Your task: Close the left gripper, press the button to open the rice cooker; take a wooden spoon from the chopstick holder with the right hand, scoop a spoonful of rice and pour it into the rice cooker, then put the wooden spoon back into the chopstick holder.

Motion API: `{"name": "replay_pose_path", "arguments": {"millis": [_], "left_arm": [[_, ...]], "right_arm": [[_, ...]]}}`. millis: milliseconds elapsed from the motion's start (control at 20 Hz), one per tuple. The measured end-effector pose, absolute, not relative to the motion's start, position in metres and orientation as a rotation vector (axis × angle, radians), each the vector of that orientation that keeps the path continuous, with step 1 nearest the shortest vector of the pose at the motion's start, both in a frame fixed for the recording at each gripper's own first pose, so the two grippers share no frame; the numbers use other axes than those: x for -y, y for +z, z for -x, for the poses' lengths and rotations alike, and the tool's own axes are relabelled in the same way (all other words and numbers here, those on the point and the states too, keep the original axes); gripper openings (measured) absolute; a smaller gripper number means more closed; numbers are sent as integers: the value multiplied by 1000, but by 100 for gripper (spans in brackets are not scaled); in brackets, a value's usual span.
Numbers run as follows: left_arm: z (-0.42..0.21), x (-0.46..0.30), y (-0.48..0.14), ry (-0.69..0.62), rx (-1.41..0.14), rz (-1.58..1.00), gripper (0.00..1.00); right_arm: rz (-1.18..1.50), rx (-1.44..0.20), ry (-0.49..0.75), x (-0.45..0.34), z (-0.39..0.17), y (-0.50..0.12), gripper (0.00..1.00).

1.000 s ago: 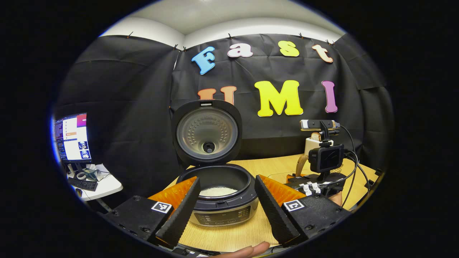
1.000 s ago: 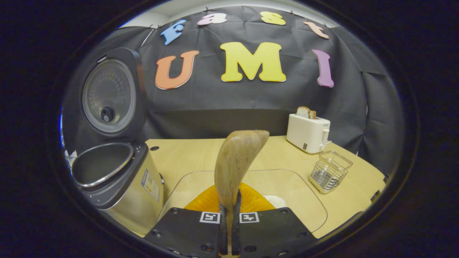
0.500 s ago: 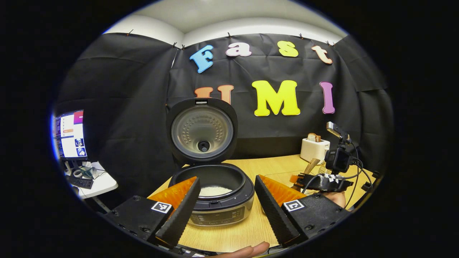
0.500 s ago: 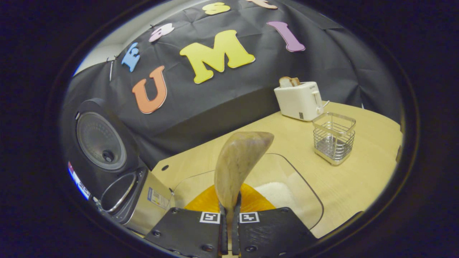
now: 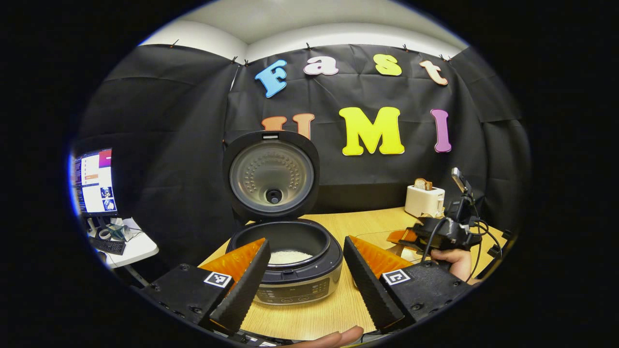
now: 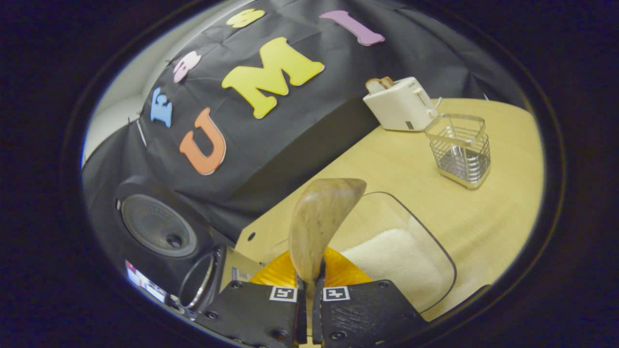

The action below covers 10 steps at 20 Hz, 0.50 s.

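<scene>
The right gripper has its fingers clamped on the wooden spoon, its bowl tilted above the clear rice container. The left gripper hangs with fingers spread before the open rice cooker. Farther back on the surface, the chopstick holder stands beside the toaster.

Toaster behind chopstick holder; rice cooker left.

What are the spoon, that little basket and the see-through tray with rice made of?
The spoon looks like wood: tan, streaky grain, matte. The basket seems to be shiny metal wire, with a see-through grid and bright glints. The tray is probably clear plastic, though glass is possible; the table shows through it.
</scene>
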<state>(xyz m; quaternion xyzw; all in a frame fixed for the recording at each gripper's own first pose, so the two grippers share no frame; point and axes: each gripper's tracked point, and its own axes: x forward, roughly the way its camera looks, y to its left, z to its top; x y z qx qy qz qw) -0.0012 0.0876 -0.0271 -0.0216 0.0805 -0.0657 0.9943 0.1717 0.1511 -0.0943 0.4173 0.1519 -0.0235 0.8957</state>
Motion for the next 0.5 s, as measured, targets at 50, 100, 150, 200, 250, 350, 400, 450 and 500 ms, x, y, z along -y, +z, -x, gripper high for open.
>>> {"name": "replay_pose_path", "arguments": {"millis": [50, 100, 150, 200, 250, 350, 400, 450, 500], "left_arm": [[1, -88, -28, -130, -163, 44, 97], [1, -90, -28, -127, -165, 46, 97], [0, -90, -28, -125, -167, 50, 97], [0, -91, -29, -124, -169, 53, 97], [-1, -92, -30, -122, -172, 54, 97], [-2, -94, -32, -115, -178, 54, 97], [-2, -94, -33, -113, -181, 54, 97], [-3, -94, -33, -112, -182, 54, 97], [-3, -95, -32, -106, -181, 54, 97]], "right_arm": [[-890, -321, -41, -152, -172, -94, 5], [-905, -319, -35, -151, -173, -94, 5], [-924, -310, -32, -149, -173, -93, 5], [-945, -303, -30, -148, -173, -92, 5], [-975, -298, -28, -146, -173, -91, 5], [-1041, -296, -22, -143, -171, -90, 5], [-1088, -304, -14, -141, -170, -89, 5], [-1150, -316, -5, -140, -168, -88, 5], [-1203, -322, -2, -136, -167, -86, 5]]}}
